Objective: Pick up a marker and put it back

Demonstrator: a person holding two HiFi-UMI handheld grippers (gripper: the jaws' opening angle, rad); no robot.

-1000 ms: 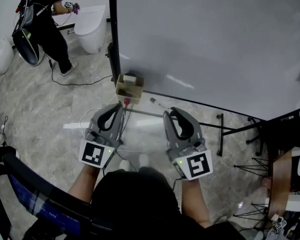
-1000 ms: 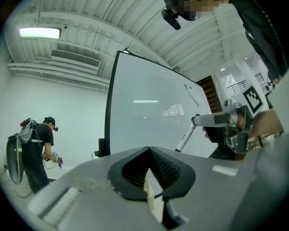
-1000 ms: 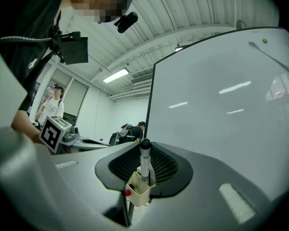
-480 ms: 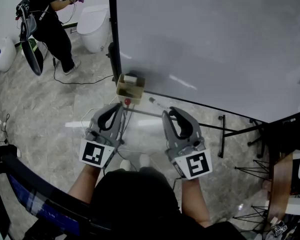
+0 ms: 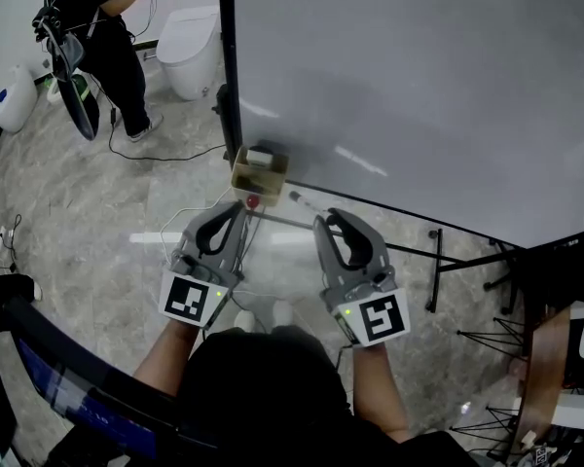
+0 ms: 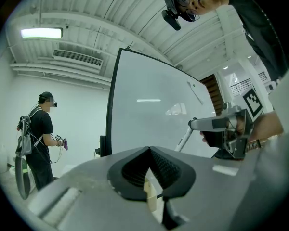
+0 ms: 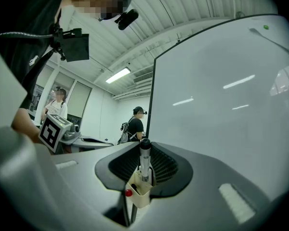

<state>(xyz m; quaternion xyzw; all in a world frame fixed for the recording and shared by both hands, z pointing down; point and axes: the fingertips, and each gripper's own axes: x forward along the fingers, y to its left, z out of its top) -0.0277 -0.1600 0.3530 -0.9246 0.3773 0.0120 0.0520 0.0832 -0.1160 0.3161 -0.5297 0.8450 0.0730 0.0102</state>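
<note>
A grey marker with a black cap (image 7: 144, 159) stands upright between my right gripper's pads. In the head view the marker (image 5: 305, 202) pokes out of the right gripper (image 5: 323, 224) toward the whiteboard (image 5: 419, 86). The left gripper view shows the same marker (image 6: 185, 139) slanting down from the right gripper (image 6: 226, 129). A beige holder box (image 5: 257, 171) hangs at the board's lower left corner, and a red knob (image 5: 251, 200) shows below it. The holder (image 7: 138, 191) sits just beyond the marker. My left gripper (image 5: 238, 210) hovers just below the holder, jaws together and nothing in them.
A person (image 5: 97, 37) stands at the back left beside a white fixture (image 5: 190, 52). A cable (image 5: 165, 154) trails over the marble floor. The board's black stand legs (image 5: 433, 261) run along the floor at the right. A white jug (image 5: 15, 100) stands at the far left.
Both grippers have barely moved, and the right one still grips the marker. The person at the back has shifted slightly and raised an arm.
</note>
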